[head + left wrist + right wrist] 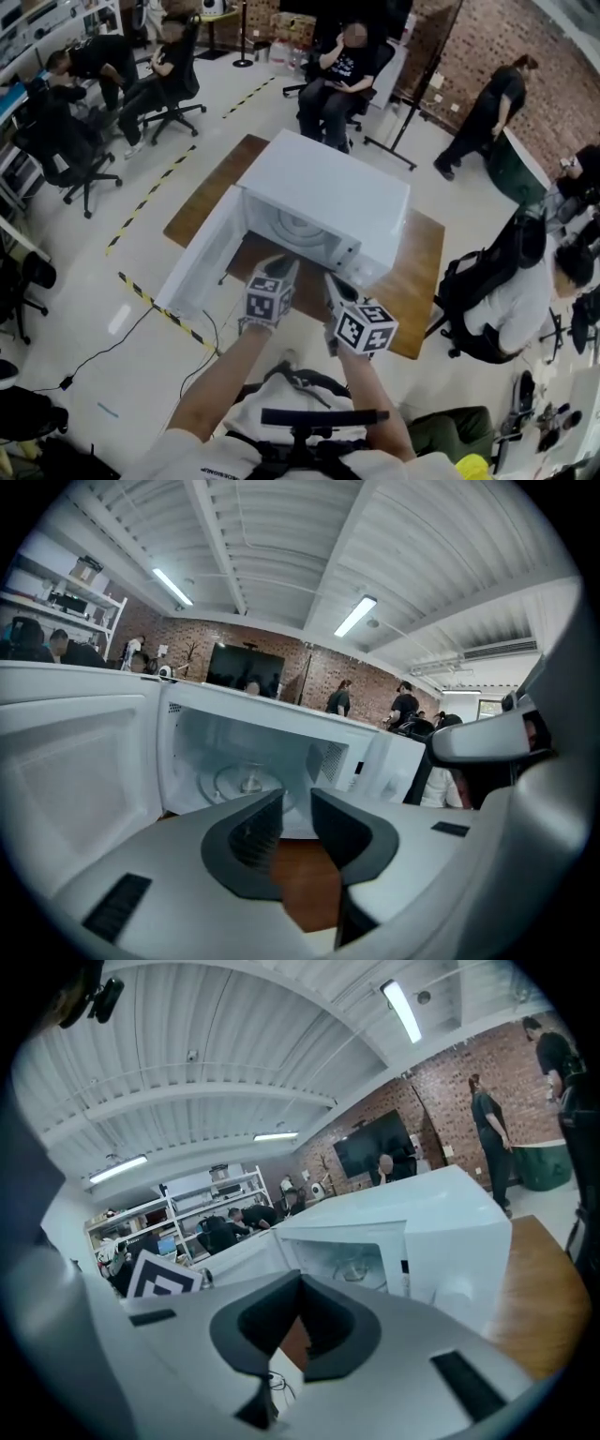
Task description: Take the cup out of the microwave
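Note:
A white microwave (328, 202) stands on a wooden table (422, 272) with its door (202, 253) swung wide open to the left. The cavity shows a bare glass turntable (246, 782); I see no cup in any view. My left gripper (297, 803) is just in front of the open cavity, its jaws a narrow gap apart with nothing between them. My right gripper (300, 1283) hangs beside it, off the microwave's front right corner (441, 1213), with its jaws closed tip to tip and empty. From the head view both grippers (281, 267) (333, 281) hover over the table's near edge.
A seated person (525, 291) is close to the table's right side. More people sit on office chairs at the back and left. Yellow-black tape (159, 309) and a cable run on the floor below the open door. A stand (412, 103) rises behind the table.

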Demonstrator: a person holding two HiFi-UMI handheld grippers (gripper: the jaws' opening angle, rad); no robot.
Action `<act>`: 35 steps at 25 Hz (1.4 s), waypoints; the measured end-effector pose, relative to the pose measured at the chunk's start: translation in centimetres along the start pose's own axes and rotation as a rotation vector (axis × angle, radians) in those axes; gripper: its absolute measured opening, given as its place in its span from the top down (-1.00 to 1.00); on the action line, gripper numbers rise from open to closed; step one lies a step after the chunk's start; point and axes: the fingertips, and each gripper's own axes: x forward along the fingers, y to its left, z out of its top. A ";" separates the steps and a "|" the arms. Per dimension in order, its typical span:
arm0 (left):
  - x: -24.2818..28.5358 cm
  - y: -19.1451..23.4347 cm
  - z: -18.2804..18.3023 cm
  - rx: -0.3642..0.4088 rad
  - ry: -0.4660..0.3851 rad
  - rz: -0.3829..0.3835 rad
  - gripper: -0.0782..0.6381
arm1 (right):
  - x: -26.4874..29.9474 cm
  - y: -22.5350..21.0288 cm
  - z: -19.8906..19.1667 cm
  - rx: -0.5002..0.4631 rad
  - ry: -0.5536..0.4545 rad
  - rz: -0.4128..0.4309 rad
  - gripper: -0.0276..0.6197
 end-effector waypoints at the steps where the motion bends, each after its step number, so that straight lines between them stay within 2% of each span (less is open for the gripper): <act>1: 1.0 0.3 0.1 0.002 0.004 0.006 0.41 | 0.3 -0.4 0.3 0.000 -0.001 0.005 0.90; 6: 5.1 2.5 0.4 0.007 -0.001 0.037 0.06 | 2.0 -1.2 0.9 -0.002 -0.002 0.038 0.90; 17: 13.7 5.5 -0.2 0.102 0.012 0.109 -0.25 | 3.8 -2.8 2.4 -0.039 -0.027 0.063 0.90; 21: 15.8 7.7 0.3 0.116 0.015 0.158 -0.31 | 4.3 -3.5 3.2 -0.057 -0.051 0.061 0.90; 25: 17.8 8.1 0.6 0.096 0.012 0.146 -0.34 | 4.7 -4.2 3.7 -0.066 -0.047 0.059 0.90; 35: 20.3 8.9 1.7 0.122 0.004 0.144 -0.34 | 6.5 -3.5 4.3 -0.106 -0.027 0.074 0.90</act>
